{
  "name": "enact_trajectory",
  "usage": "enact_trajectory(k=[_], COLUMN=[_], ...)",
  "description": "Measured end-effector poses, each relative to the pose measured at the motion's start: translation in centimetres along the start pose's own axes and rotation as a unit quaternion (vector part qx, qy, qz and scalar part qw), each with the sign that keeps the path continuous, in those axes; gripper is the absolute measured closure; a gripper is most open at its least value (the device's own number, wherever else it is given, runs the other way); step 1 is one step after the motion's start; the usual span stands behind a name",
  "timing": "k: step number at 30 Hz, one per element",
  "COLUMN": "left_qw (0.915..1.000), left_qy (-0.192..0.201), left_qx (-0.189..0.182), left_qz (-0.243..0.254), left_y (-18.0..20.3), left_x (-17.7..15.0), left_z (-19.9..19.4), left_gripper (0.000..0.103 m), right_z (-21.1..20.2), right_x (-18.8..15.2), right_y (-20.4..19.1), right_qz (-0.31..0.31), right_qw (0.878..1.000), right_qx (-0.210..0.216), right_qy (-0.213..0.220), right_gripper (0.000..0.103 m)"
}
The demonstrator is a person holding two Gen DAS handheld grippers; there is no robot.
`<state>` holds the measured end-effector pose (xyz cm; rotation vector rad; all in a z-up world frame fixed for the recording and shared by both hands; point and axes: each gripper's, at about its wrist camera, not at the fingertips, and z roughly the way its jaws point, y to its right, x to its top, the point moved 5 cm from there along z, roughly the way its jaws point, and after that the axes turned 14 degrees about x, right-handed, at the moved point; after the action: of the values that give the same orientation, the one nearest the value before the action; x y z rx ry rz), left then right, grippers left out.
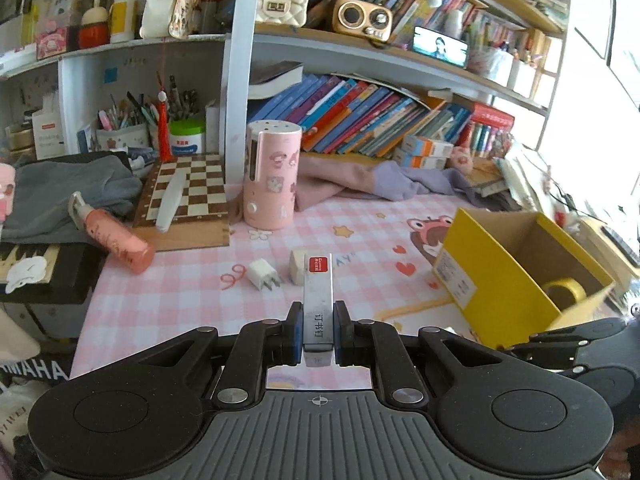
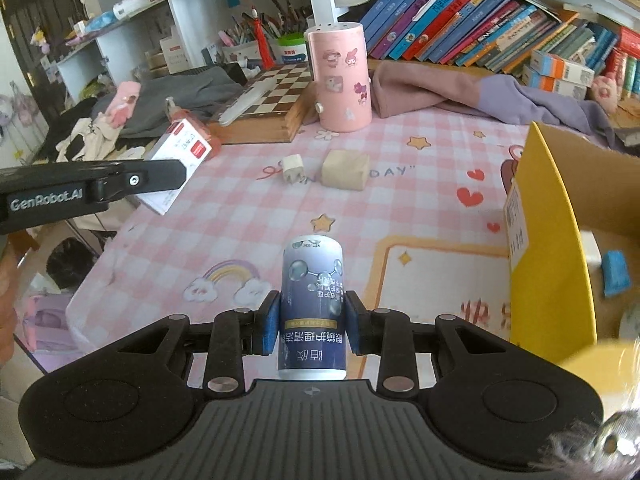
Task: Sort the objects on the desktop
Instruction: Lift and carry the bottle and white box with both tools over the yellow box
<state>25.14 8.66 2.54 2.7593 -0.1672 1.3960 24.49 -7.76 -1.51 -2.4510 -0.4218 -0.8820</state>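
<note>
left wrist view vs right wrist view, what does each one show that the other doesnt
Only the left wrist view shows the roll of yellow tape inside the yellow box, plus the gold radio and the phone on the upper shelf.

Only the right wrist view shows the blue bottle clamped in the right gripper, and a blue item in the box.

Both show the staple box held in the left gripper, the white charger plug, the beige eraser, the pink canister and the chessboard.

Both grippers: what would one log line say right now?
left gripper: shut on grey staple box | right gripper: shut on navy-labelled bottle | yellow cardboard box: open, nearby
</note>
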Motion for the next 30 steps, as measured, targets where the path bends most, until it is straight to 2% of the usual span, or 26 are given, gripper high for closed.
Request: enact_trajectory(k=[9, 17, 30], left_qw=[1.0, 0.9994, 0.9963], left_qy=[-0.003, -0.011, -0.014], left_qx=[-0.008, -0.033, -0.08], left_qz=[-0.002, 0.004, 0.025], left_y=[-0.8, -0.4, 1.7], left_x=[-3.3, -5.9, -7.7], left_z=[-4.2, -7.1, -8.7], left_gripper=[0.09, 0.09, 0.09], right_z=[-2.6, -4.1, -6.6], right_x=[-3.8, -6.8, -9.5], right_y=[-2.9, -5.5, -6.4], right_qz=[0.021, 0.03, 0.051], right_qw=[1.0, 0.999, 0.997], right_qx=[-0.012, -0.017, -0.054], right_qy=[0.009, 0.011, 0.015], right_gripper=[0.073, 0.073, 0.073])
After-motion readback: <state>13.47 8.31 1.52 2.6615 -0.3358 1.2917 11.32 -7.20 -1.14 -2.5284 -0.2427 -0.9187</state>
